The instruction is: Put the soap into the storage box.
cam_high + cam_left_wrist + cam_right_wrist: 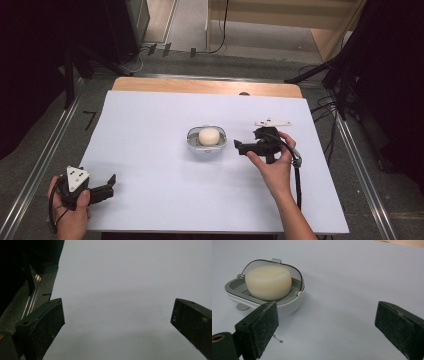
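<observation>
Sitting untouched mid-desk, the cream soap (209,135) is resting in its open grey dish (192,141), so nothing looks started. The right gripper (245,147) is hovering just beside the dish, fingers wide; the left gripper (107,186) is waiting well apart, fingers wide

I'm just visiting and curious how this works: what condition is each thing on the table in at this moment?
Soap dish: upright on the white table, lid open, tilted up behind the soap.
Soap: whole, lying inside the dish on its grey tray.
Left gripper: open, holding nothing, at the table's near left corner.
Right gripper: open, holding nothing, just right of the dish, not touching it.
</observation>
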`<action>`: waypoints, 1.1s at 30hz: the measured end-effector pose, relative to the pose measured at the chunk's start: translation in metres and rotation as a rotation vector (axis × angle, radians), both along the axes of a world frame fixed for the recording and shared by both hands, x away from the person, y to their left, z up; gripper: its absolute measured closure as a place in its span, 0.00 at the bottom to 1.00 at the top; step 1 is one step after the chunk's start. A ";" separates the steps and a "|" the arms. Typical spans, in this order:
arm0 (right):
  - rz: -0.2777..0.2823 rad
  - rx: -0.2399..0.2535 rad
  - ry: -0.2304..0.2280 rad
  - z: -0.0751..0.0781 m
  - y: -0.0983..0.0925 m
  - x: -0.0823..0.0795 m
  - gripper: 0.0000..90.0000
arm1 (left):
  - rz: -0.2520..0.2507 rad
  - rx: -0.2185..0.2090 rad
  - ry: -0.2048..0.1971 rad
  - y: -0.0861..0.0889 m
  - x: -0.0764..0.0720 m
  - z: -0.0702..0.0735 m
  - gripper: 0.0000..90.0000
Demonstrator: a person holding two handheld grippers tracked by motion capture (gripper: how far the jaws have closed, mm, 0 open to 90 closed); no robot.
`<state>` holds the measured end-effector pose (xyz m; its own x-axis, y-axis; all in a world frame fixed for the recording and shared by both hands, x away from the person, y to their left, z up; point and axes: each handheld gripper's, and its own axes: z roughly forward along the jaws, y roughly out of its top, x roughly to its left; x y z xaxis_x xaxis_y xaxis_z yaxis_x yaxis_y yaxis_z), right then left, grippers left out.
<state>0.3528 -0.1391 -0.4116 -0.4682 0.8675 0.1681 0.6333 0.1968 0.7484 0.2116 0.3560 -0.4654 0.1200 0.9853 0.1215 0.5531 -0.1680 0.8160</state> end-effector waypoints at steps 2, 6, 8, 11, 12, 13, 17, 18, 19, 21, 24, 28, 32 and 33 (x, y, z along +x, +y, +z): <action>-0.003 0.010 0.004 -0.001 -0.004 -0.001 0.03 | 0.001 0.003 -0.001 0.000 0.000 0.000 0.00; -0.010 0.012 0.005 -0.002 -0.011 -0.003 0.03 | 0.002 0.003 0.000 0.000 0.000 0.000 0.00; -0.015 0.008 0.001 -0.003 -0.015 -0.004 0.03 | 0.001 0.001 0.000 0.000 0.000 0.000 0.00; -0.024 0.008 0.000 -0.006 -0.021 -0.008 0.03 | 0.002 0.002 -0.001 0.000 0.000 0.000 0.00; -0.025 0.008 0.000 -0.007 -0.024 -0.009 0.03 | 0.002 0.002 -0.001 0.000 0.000 0.000 0.00; -0.028 0.004 0.002 -0.008 -0.026 -0.010 0.03 | 0.001 0.002 -0.001 0.000 0.000 0.000 0.00; -0.042 0.007 0.001 -0.014 -0.037 -0.014 0.03 | 0.002 0.004 -0.002 0.000 0.000 0.000 0.00; -0.051 0.002 0.004 -0.016 -0.040 -0.015 0.03 | 0.003 0.004 -0.002 0.000 0.000 0.000 0.00; -0.053 0.003 0.005 -0.017 -0.042 -0.016 0.03 | 0.002 0.004 0.000 0.000 0.000 0.000 0.00; -0.061 0.007 0.007 -0.020 -0.047 -0.018 0.03 | 0.002 0.004 -0.001 0.000 0.000 0.000 0.00; -0.085 -0.013 0.004 -0.024 -0.054 -0.022 0.03 | 0.004 0.004 -0.002 0.000 0.000 0.000 0.00; -0.111 -0.004 0.000 -0.029 -0.065 -0.029 0.03 | 0.005 0.004 -0.001 0.000 0.000 0.000 0.00; -0.117 0.007 -0.001 -0.031 -0.072 -0.032 0.03 | 0.005 0.004 -0.001 0.000 0.000 0.000 0.00; -0.117 0.014 -0.001 -0.032 -0.074 -0.033 0.03 | 0.004 0.004 -0.001 0.000 0.000 0.000 0.00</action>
